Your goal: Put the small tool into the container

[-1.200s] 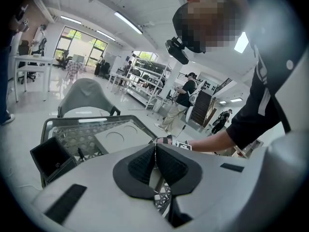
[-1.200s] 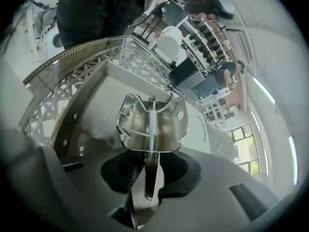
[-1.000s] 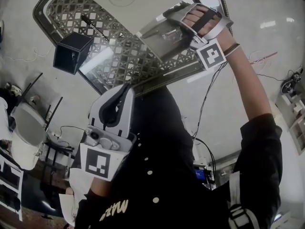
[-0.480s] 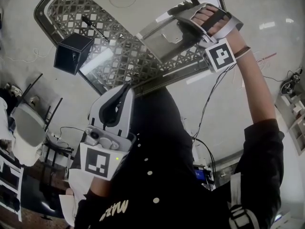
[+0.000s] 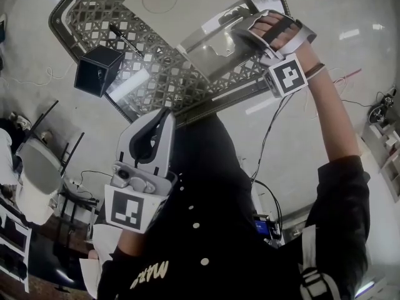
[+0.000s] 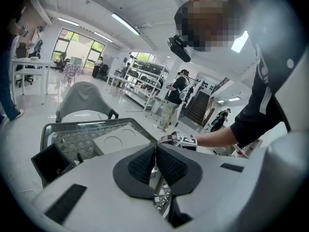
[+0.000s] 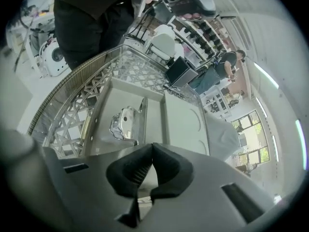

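My right claw point(image 7: 152, 146), just pressed together empty, hung over the tray point(image 7: 113, 98) holding the shiny tool point(image 7: 123, 122); a dip could knock it.

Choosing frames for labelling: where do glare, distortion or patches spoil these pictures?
Head view: fisheye curves the lattice table; light streaks glare on the floor. Right gripper view: bright highlights on the shiny metal tool. Left gripper view: mosaic patch, washed-out windows.

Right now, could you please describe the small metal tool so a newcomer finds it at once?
Find the lattice-topped table and the pale grey tray on it. In the tray's recessed compartment lies the small tool, the only shiny chrome piece, unlike the matte black box.
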